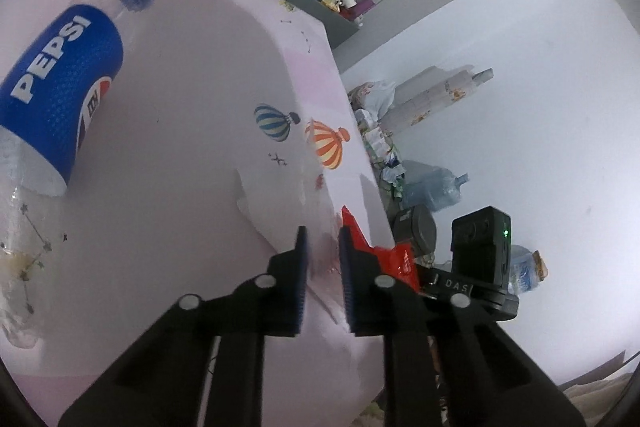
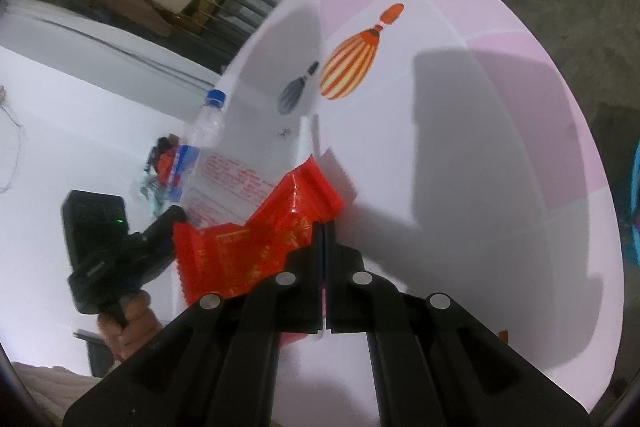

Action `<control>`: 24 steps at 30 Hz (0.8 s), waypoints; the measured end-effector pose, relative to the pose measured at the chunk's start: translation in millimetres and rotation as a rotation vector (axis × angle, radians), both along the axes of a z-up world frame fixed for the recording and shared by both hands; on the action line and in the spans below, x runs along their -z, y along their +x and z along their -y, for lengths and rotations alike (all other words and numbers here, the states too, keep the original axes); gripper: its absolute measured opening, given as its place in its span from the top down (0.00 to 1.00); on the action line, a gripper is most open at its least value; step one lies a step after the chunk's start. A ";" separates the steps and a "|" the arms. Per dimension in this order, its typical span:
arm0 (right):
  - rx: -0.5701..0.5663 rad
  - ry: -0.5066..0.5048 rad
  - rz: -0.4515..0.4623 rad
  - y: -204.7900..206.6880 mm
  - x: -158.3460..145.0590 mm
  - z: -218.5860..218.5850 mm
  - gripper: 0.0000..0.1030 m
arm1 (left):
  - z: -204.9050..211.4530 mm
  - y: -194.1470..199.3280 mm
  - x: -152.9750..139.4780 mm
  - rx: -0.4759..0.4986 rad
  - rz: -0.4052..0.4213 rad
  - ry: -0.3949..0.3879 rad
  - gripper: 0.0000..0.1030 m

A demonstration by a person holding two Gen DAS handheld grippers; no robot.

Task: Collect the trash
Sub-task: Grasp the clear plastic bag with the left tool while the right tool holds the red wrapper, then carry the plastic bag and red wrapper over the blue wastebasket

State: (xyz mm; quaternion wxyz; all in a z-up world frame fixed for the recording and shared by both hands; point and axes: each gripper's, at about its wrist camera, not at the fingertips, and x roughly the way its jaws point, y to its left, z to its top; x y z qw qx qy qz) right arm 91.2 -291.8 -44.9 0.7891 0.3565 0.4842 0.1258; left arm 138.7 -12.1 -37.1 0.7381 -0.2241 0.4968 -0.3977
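The table [image 2: 500, 147], pink with balloon prints, carries everything here. On it lies one Pepsi bottle [image 1: 60, 83], on its side, well apart from both grippers. A second item is a clear bag [image 2: 240, 183] with red print; the left gripper [image 1: 323, 239] has its jaws a narrow gap apart around what looks like this bag's edge, though the film is too transparent to say for certain that it is pinched. One red wrapper [image 2: 260, 239] sits at the mouth of that bag, and the right gripper [image 2: 324, 227] has its jaws pressed together on the wrapper's crimped end.

Risks, as I judge them: the wrapper is slick foil held only by a corner, so a quick pull could slip it free or tear the crimp. If the left grip on the bag is loose, pushing the wrapper in could collapse the opening or drag the bag off the table edge. The bottle is round and lying free, so a knock from either tool could roll it off.

Count: one table, one bottle, one bag, one wrapper, two grippers.
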 end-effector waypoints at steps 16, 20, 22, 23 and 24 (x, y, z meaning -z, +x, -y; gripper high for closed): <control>0.069 0.159 0.210 -35.4 -61.5 34.4 1.00 | -3.2 -12.6 -62.4 0.002 0.182 -0.105 0.96; 0.137 0.164 0.259 -55.9 -74.1 55.7 1.00 | 13.5 -12.4 -75.2 0.041 0.216 -0.104 0.96; 0.194 0.144 0.281 -67.7 -81.6 72.5 1.00 | 29.6 -12.1 -82.4 0.075 0.241 -0.103 0.96; 0.231 0.129 0.291 -76.0 -85.3 83.9 1.00 | 40.7 -11.8 -85.8 0.098 0.256 -0.103 0.96; 0.258 0.119 0.298 -82.5 -87.7 92.0 1.00 | 52.1 -11.5 -88.9 0.121 0.268 -0.104 0.96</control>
